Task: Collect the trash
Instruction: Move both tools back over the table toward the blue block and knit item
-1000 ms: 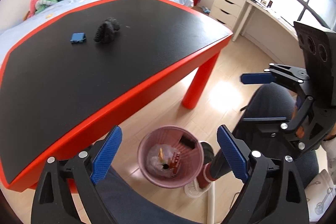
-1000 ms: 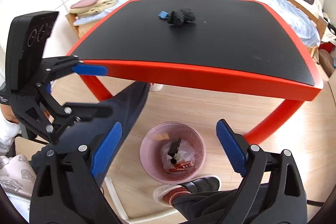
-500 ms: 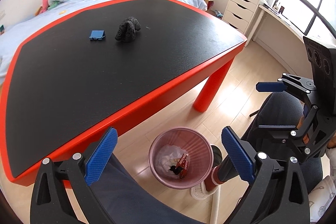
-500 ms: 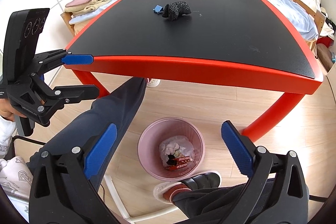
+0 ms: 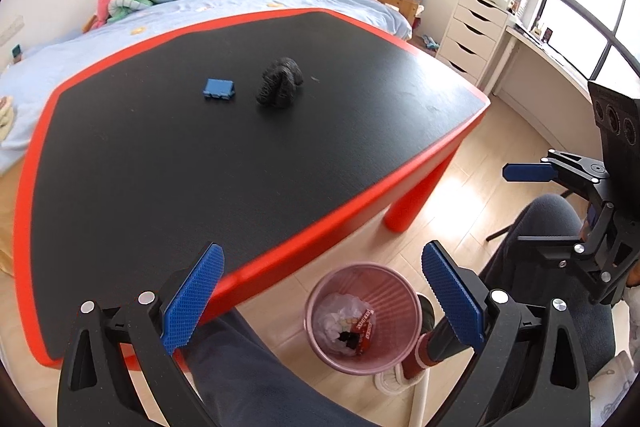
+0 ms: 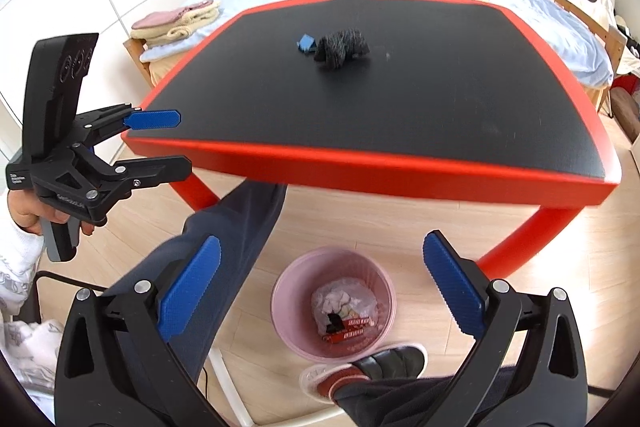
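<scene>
1. The right gripper [image 6: 320, 291] has just been opening; its jaws stand wide and hold nothing.
2. The left gripper [image 5: 320, 301] is also wide open and empty.
3. Both grippers point down at the pink bin [image 6: 334, 303] on the floor, which appears between the blue pads [image 6: 188, 293] of each.
4. In the bin lie white crumpled paper [image 6: 344, 301], a red wrapper [image 6: 350, 333] and a small black piece. The writing on the wrapper is too small to read.
5. Further away, on the black table [image 5: 200, 167] with a red edge, lie a dark crumpled wad [image 5: 280, 87] and a small blue thing [image 5: 218, 89] just beside it, well apart from both grippers.
</scene>
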